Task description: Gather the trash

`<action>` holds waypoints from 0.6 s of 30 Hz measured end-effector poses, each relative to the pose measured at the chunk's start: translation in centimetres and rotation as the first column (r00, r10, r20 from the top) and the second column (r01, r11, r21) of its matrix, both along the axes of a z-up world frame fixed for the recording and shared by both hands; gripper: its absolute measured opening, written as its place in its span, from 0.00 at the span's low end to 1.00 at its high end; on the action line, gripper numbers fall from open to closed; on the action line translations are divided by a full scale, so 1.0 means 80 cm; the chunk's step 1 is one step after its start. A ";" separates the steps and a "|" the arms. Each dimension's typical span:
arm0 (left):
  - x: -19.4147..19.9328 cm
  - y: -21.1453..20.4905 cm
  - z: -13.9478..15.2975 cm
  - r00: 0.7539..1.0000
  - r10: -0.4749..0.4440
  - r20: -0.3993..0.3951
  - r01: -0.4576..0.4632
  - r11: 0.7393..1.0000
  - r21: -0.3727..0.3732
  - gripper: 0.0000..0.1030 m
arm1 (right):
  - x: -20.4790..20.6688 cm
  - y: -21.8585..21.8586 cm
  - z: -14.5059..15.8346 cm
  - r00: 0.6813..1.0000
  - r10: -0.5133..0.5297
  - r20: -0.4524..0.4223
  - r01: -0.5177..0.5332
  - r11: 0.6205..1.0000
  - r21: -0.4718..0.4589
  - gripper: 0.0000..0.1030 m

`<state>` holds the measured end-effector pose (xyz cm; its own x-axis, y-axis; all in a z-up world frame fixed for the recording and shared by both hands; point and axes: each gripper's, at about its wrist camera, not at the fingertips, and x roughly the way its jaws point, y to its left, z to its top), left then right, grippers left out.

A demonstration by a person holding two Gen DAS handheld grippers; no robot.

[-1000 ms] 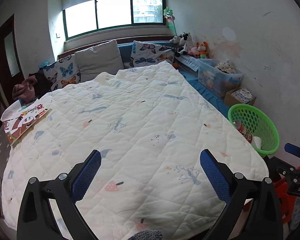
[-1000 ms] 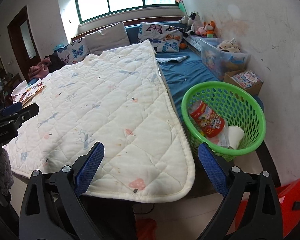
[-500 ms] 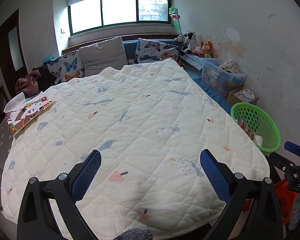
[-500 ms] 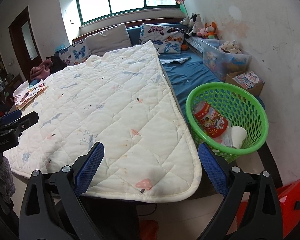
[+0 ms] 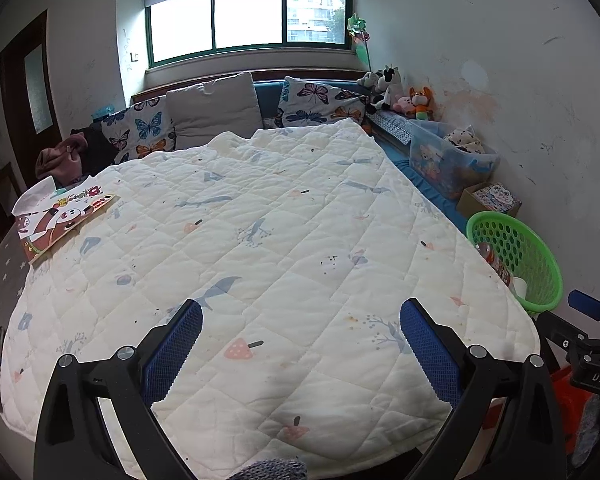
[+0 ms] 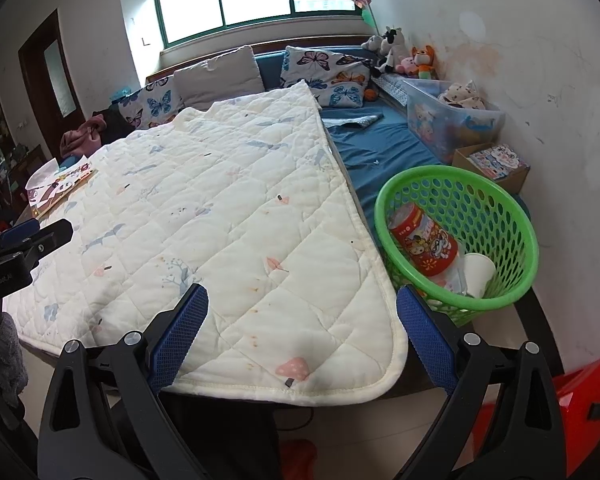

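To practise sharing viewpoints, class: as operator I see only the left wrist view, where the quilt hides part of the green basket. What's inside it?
Observer: A red printed cup lies tilted in the green basket, a white paper cup beside it.
Operator: Anything on the blue sheet beyond the quilt?
Observer: A small patterned cloth, near the butterfly pillow.
Operator: Is the right hand-held gripper open?
Observer: Yes, open and empty.

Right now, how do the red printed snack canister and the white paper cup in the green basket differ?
The red printed snack canister is larger and covered in cartoon graphics; the white paper cup is smaller and plain. The canister lies nearer the quilt side, the cup nearer the wall side. Both lie tipped over inside the green perforated plastic basket.
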<state>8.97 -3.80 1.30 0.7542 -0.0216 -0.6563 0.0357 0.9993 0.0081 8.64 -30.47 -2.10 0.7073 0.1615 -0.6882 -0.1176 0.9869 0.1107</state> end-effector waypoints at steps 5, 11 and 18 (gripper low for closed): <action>0.000 0.003 -0.002 1.000 0.004 -0.002 -0.004 1.000 -0.004 0.93 | 0.002 0.002 -0.002 1.000 0.005 -0.005 -0.005 1.000 -0.001 0.92; 0.000 0.004 -0.004 1.000 0.007 -0.007 -0.007 1.000 -0.006 0.93 | 0.003 0.005 -0.002 1.000 0.009 -0.008 -0.009 1.000 -0.003 0.92; 0.000 0.005 -0.004 1.000 0.007 -0.007 -0.008 1.000 -0.007 0.93 | 0.004 0.006 -0.003 1.000 0.010 -0.010 -0.010 1.000 -0.004 0.92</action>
